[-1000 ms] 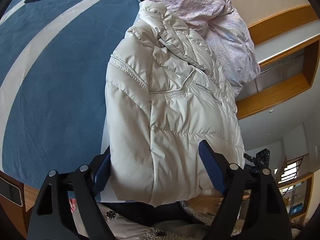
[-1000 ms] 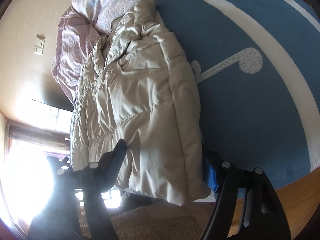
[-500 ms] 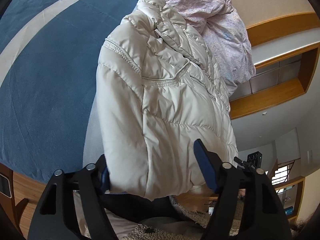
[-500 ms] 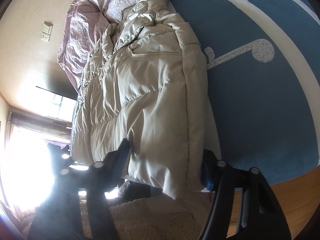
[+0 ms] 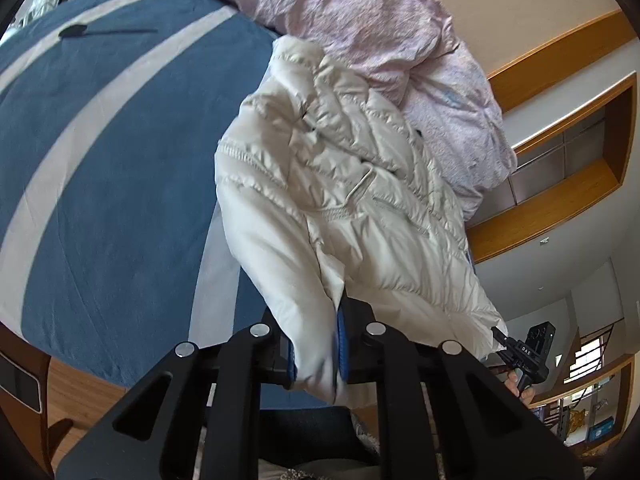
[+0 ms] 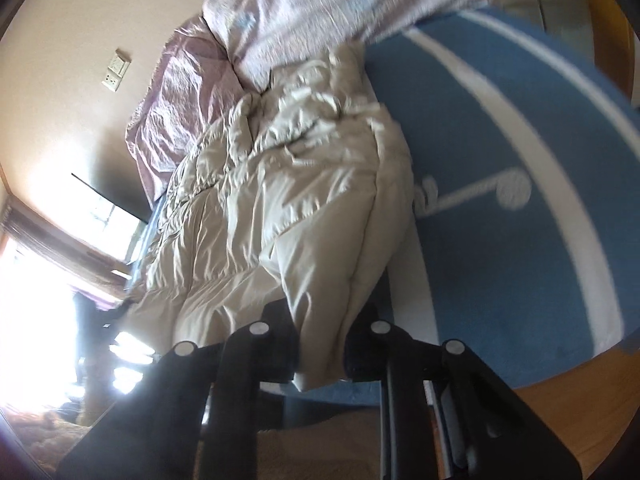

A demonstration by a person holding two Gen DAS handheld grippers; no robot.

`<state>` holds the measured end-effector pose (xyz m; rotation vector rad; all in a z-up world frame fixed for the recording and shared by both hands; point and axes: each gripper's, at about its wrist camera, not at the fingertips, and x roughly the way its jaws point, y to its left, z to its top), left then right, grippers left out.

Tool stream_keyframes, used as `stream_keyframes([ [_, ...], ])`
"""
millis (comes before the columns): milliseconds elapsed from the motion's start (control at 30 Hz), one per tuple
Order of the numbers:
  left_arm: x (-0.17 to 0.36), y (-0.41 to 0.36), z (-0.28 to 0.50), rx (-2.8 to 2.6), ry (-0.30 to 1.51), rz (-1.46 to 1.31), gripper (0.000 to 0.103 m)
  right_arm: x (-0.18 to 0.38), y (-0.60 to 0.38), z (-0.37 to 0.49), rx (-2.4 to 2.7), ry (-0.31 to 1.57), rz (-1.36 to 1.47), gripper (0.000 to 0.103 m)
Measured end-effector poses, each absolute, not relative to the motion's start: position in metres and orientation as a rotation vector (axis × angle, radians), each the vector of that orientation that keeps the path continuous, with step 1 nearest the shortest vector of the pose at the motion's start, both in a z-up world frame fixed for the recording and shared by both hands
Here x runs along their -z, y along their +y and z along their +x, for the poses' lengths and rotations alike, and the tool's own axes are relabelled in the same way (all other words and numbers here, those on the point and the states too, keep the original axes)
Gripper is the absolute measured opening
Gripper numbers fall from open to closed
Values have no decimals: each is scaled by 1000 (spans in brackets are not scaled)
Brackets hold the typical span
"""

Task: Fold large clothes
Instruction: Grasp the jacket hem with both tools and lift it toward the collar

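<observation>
Left wrist view: left gripper (image 5: 316, 350) is pinching the near hem of the cream puffer jacket (image 5: 360, 208), jaws having just been closing, blue pads pressing the fabric. Jacket is lying on the blue-and-white bedspread (image 5: 100, 168), its collar touching the pink duvet (image 5: 400, 32). Right gripper (image 5: 524, 350) is showing small at the far hem, white lettering "DAS" readable on it, fingers hidden behind fabric.

Right wrist view: blurred. Right gripper (image 6: 320, 340) is clamping the jacket's (image 6: 288, 200) other hem corner, jaws just closed in. Music-note print (image 6: 480, 192) on the bedspread and wall switch (image 6: 116, 70) are appearing only here; the switch is unreadable.
</observation>
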<state>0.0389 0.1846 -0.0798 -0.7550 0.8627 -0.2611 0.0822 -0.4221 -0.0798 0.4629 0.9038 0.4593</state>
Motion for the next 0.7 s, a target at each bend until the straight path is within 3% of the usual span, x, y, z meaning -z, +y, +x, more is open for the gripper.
stream_keyframes([
  [400,23,193,55,263,720,-733,13,24,-418,88,-358,635,423,16],
  [700,-49,195,107,262,552,-672,13,-26,-407,144,-303,426,467,16],
])
